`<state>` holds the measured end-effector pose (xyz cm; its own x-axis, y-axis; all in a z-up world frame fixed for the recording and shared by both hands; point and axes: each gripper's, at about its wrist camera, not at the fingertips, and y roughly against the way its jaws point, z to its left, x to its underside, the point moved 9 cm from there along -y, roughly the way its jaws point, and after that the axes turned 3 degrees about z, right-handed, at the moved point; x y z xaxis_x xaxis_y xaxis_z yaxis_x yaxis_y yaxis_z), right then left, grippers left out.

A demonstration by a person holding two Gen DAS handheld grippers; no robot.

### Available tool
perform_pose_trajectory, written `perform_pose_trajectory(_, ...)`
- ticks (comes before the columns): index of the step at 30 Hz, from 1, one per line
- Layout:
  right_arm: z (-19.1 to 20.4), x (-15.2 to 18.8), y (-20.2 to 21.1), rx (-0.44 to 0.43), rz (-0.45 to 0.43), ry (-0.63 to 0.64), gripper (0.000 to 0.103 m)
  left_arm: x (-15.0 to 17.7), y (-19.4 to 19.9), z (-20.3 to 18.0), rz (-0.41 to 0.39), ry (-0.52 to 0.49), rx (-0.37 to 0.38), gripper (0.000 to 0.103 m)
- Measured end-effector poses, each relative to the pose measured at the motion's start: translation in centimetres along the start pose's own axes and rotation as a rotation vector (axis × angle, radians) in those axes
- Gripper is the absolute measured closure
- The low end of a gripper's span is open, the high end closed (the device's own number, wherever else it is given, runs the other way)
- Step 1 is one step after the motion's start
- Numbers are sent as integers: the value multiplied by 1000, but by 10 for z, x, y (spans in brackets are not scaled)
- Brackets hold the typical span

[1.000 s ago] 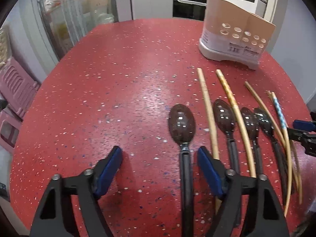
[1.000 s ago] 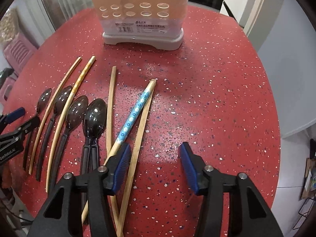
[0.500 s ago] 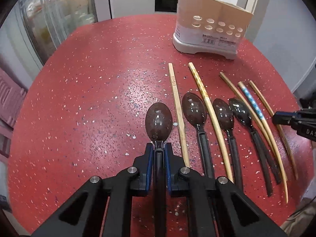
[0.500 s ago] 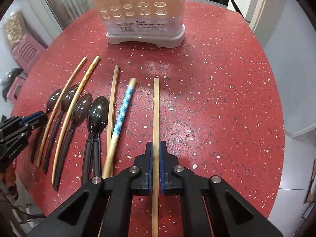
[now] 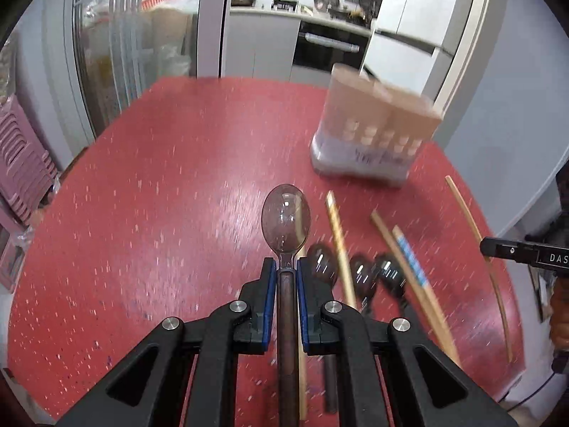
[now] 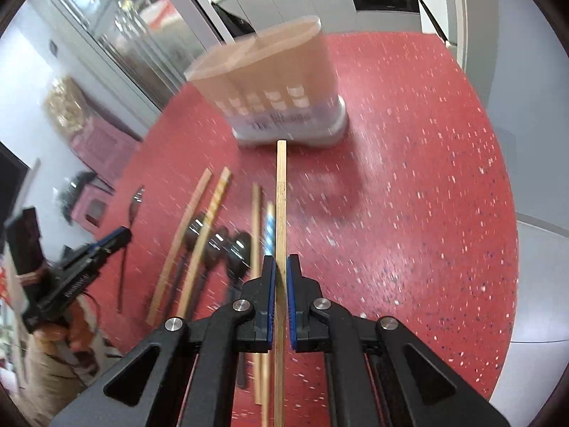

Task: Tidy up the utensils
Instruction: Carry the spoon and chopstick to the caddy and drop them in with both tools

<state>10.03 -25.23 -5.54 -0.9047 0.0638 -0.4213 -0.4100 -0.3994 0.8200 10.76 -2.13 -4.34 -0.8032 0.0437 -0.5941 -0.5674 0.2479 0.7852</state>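
Note:
My left gripper (image 5: pixel 285 270) is shut on the handle of a dark translucent spoon (image 5: pixel 285 219) and holds it lifted above the red table, bowl pointing forward. My right gripper (image 6: pixel 281 267) is shut on a plain wooden chopstick (image 6: pixel 281 192), lifted and pointing at the beige utensil holder (image 6: pixel 274 85). The holder also shows in the left wrist view (image 5: pixel 377 135), far right. Three dark spoons (image 5: pixel 359 274) and several chopsticks (image 5: pixel 339 238), one with a blue pattern (image 5: pixel 409 252), lie on the table. The right gripper (image 5: pixel 522 251) shows at the right edge there.
The round red speckled table (image 5: pixel 160 213) has its edge close on the right (image 6: pixel 498 249). Pink stools (image 5: pixel 21 163) stand to the left. Kitchen cabinets and an oven (image 5: pixel 327 49) are behind. The left gripper (image 6: pixel 78 267) shows at the left of the right wrist view.
Both grippers closed, then lifted: the left raised its spoon off the table, the right raised its chopstick. Both views are now higher and tilted toward the holder.

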Motion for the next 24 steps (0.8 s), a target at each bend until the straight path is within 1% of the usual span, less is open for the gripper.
perform_pose_trajectory(3, 12, -19, 15, -44, -50, 0, 96, -27, 12, -7, -54, 10, 21, 66)
perform_pose_trajectory(5, 21, -36, 23, -59, -90, 13, 96, -49, 21, -12, -95, 25, 41, 66)
perform_pose_trajectory(7, 26, -52, 32, -65, -128, 27, 96, -75, 26, -18, -139, 43, 61, 66)
perform_pose_trajectory(11, 32, -97, 48, -53, -231, 42, 96, -125, 26, -27, -209, 46, 72, 66)
perform_pose_trajectory(14, 33, -134, 56, -47, -310, 41, 96, -161, 21, -40, -265, 38, 83, 66)
perform_pose_trajectory(18, 41, -183, 66, -29, -418, 71, 96, -210, 10, -52, -335, 41, 84, 66)
perform_pose_trajectory(20, 48, -206, 67, -21, -474, 95, 96, -227, 5, -54, -363, 48, 91, 66)
perform_pose_trajectory(24, 55, -243, 65, -11, -550, 115, 97, -257, -14, -58, -408, 59, 84, 66)
